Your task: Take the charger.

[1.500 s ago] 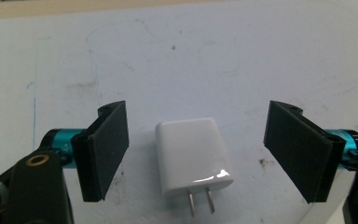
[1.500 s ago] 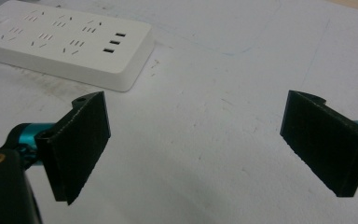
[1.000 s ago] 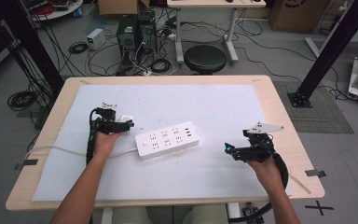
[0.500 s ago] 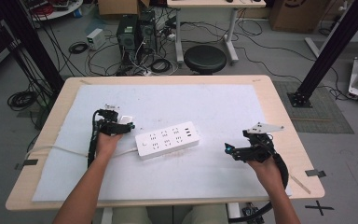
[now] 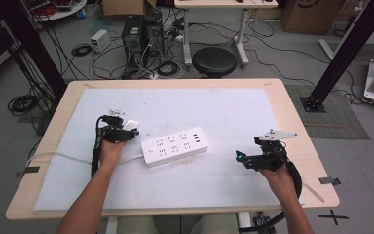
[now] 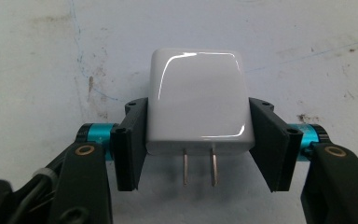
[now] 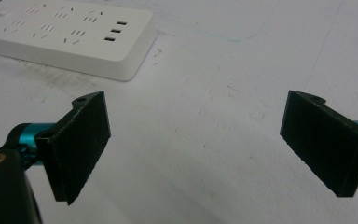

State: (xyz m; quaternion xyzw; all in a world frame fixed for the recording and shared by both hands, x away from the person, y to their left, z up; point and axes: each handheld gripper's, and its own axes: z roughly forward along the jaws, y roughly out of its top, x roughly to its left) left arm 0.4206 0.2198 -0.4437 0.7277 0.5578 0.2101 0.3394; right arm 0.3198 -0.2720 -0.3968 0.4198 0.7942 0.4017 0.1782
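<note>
While left gripper point(image 6: 196, 140) has just closed on the charger point(image 6: 198, 107), power strip point(image 5: 175, 145) lies just beside; right gripper point(image 7: 193, 140) rests well apart, jaws wide.

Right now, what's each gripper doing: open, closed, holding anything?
Left gripper: its fingers have just been closing and now clamp the white plug adapter.
Right gripper: open, nothing held.

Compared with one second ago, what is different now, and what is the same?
The left gripper has just been closing its jaws and now grips the white charger by its two sides, prongs toward the camera. Both hands kept their places. The right gripper is open as before with nothing between its jaws, and the power strip lies unmoved on the table mat.
</note>
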